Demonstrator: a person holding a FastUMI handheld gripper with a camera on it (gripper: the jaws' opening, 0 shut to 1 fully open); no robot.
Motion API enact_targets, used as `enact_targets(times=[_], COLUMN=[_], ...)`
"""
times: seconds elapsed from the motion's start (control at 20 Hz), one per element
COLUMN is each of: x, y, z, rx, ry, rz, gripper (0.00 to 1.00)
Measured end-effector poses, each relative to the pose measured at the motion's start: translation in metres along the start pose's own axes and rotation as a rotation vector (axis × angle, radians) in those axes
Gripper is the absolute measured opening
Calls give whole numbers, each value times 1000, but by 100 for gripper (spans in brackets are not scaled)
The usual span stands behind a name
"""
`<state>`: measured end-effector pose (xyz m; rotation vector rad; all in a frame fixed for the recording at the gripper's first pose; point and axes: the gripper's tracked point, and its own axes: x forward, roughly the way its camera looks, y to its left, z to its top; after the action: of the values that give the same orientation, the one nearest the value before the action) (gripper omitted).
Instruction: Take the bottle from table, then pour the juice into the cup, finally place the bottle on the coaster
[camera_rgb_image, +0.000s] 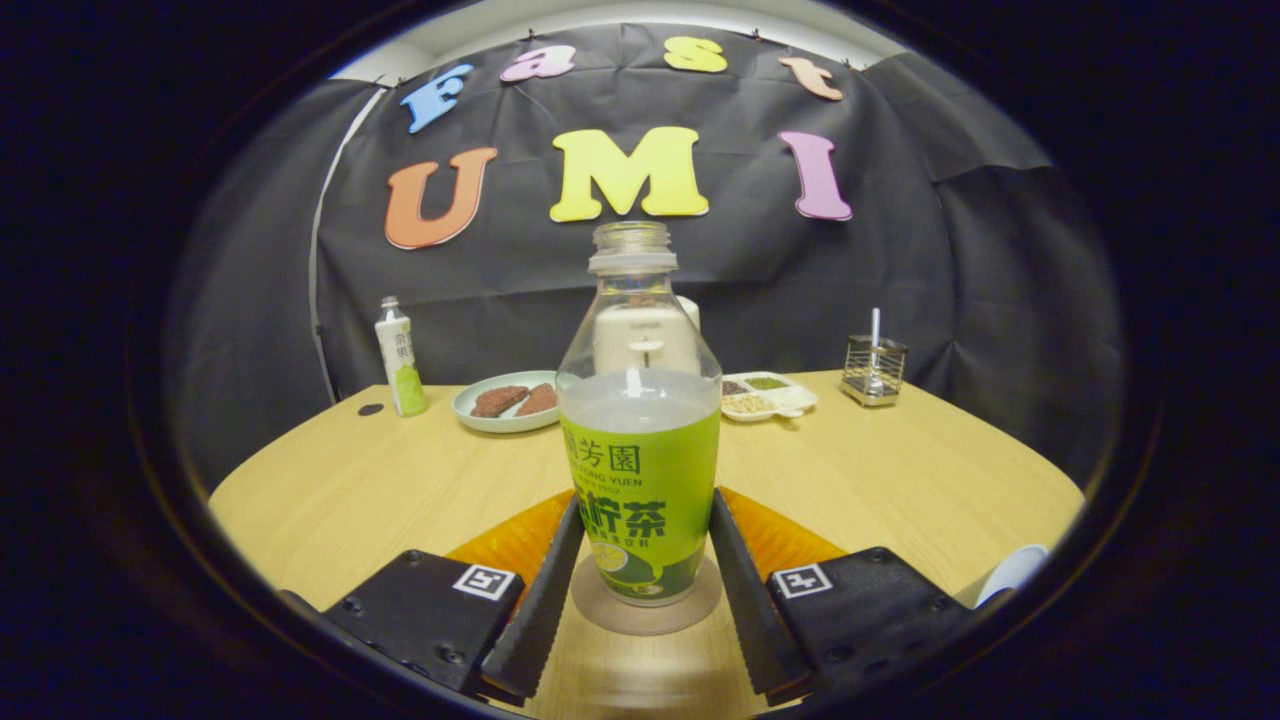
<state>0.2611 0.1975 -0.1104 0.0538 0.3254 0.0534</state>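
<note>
A clear plastic bottle with a green label (640, 440), uncapped and roughly half full of pale juice, stands upright on a round tan coaster (645, 608) on a light wooden table (900, 470). The gripper (640, 570) reaches in from below, its two fingers flanking the lower part of the bottle, one at each side of the label. The jaws sit right against the bottle's sides, though whether they press on it or have just slackened cannot be told. The curved rim of a white cup (1012, 572) peeks in near the right finger, close to the table edge. Further back, well apart from the bottle, stand a small white-and-green bottle (401, 360), a pale green plate holding two brown pieces of food (505, 402), a white divided tray of grains (768, 396), and a wire holder with a utensil (873, 368). Because the bottle rests centred on the coaster, the task appears to be at its last step, the set-down. To finish it well, the fingers should spread evenly and slowly so that neither drags the label sideways, then draw straight back along their own line. The open mouth makes any tilt risky, so the bottle's base should sit flat before the grip lets go.
</note>
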Motion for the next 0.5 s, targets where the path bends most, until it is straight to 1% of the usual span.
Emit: enact_targets(times=[0.15,0.5], x=[-1,-2], y=[1,2], z=[0,-5], rx=[-25,-5], ry=[-4,16], rz=[-3,-1], gripper=[81,83])
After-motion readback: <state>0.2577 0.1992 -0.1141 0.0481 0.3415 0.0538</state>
